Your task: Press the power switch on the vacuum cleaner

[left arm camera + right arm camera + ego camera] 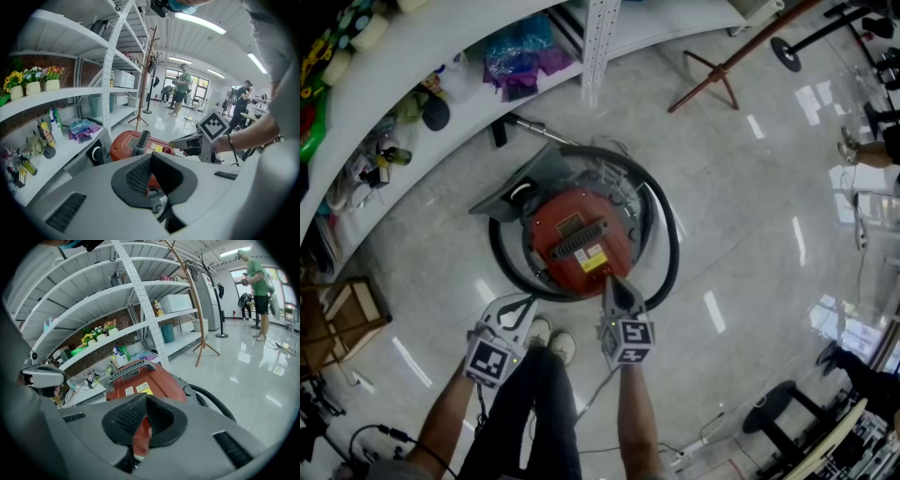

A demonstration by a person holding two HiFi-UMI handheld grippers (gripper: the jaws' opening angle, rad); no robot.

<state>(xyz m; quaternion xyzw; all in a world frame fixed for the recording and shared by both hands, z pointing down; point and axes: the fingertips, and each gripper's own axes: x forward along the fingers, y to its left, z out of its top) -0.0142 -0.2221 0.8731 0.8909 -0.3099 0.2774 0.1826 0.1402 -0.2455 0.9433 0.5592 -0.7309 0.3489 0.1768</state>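
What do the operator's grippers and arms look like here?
Both the left gripper and right gripper are light grey plastic, tapering to tongs lined with black textured pads. Each carries a cube with black-and-white square markers. The forearms are bare, no sleeves; a thin dark band circles the right wrist.

Right tongs point(613, 283) hide part of the vacuum cleaner point(577, 225).

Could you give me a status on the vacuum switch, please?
Both grippers shut, empty. Tip of right gripper at near edge of round red vacuum cleaner; left gripper held aside. Thick black hose rings the body, not blocking.
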